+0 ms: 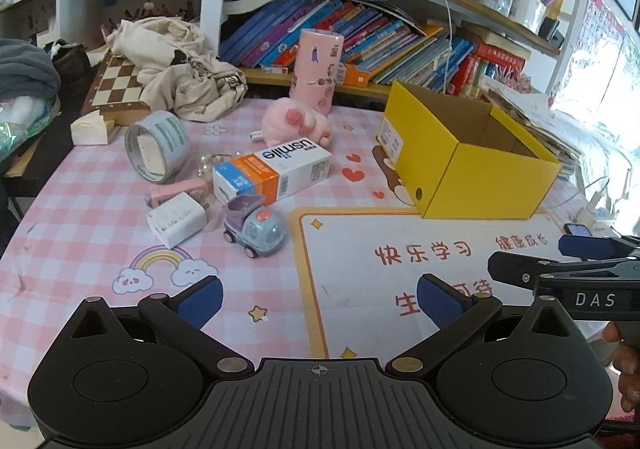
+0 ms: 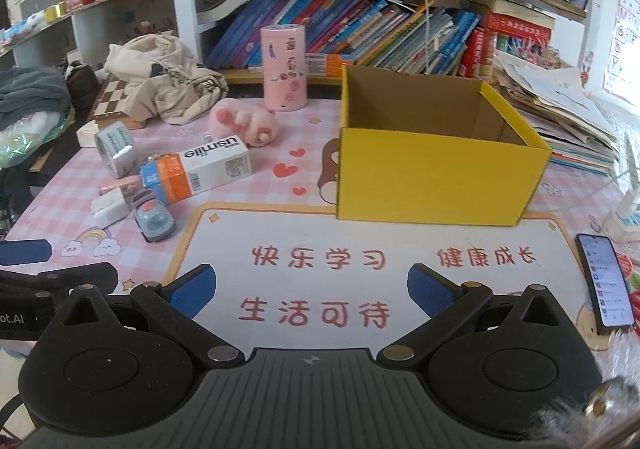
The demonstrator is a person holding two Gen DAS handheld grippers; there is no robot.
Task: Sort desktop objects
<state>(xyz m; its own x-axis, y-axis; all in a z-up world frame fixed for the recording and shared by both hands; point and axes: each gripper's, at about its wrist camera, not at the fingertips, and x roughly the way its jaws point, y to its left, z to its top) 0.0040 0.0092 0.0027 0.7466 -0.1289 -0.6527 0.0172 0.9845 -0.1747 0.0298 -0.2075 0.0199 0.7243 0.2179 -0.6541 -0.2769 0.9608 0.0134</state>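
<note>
An open, empty yellow box (image 1: 472, 173) (image 2: 436, 177) stands at the back right of the pink checked mat. Left of it lie a usmile carton (image 1: 272, 173) (image 2: 196, 169), a toy truck (image 1: 254, 227) (image 2: 154, 221), a white charger (image 1: 176, 219) (image 2: 108, 209), a tape roll (image 1: 158, 145) (image 2: 116, 149), a pink plush (image 1: 296, 123) (image 2: 244, 121) and a pink cylinder (image 1: 316, 69) (image 2: 284, 67). My left gripper (image 1: 318, 303) is open and empty above the mat's front. My right gripper (image 2: 312, 291) is open and empty over the white panel, in front of the box.
A phone (image 2: 606, 281) lies at the right edge. A chessboard (image 1: 120, 87) and crumpled cloth (image 1: 176, 61) sit at the back left. Bookshelves (image 2: 360, 33) line the back. Paper stacks (image 2: 560, 117) pile at the right. The right gripper's fingers show in the left wrist view (image 1: 580, 265).
</note>
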